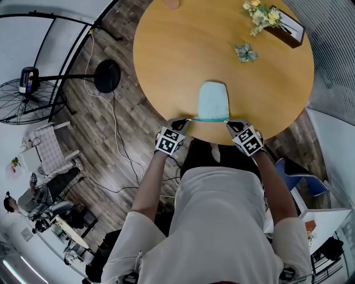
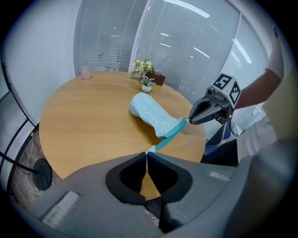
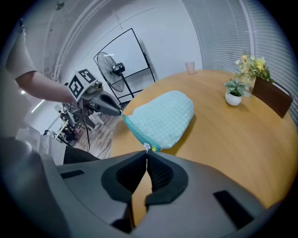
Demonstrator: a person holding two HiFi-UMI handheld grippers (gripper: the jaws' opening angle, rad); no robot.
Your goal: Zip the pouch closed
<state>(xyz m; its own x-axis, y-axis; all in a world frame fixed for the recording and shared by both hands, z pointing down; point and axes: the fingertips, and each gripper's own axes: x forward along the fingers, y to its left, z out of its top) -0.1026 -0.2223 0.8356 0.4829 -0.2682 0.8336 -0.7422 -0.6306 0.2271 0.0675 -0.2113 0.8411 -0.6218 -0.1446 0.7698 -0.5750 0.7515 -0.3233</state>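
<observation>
Pouch (image 1: 213, 100): pale mint, fine check pattern. Zipper (image 1: 209, 119), on the pouch side at the near table edge: teal tape, white end tab (image 2: 150, 149). Table (image 1: 183, 55): honey-toned wood. Left gripper (image 1: 184, 121) and right gripper (image 1: 229, 123): dark grey bodies, with black squares on white on the marker cubes. Near the far right edge:
- Plant (image 3: 233, 88): green leaves, white pot.
- Flowers (image 1: 262, 14): yellow and white.
- Box (image 1: 288, 33): dark brown.

Cup (image 2: 86, 71), far edge: pale pink.

The pouch (image 1: 213, 101) lies at the tabletop's (image 1: 166, 66) near edge, with the left gripper (image 1: 180, 123) at its near left corner and the right gripper (image 1: 232, 125) at its near right. Behind it, toward the right edge, stands a small potted plant (image 1: 245, 52), and a flower arrangement (image 1: 263, 15) stands farther back.
</observation>
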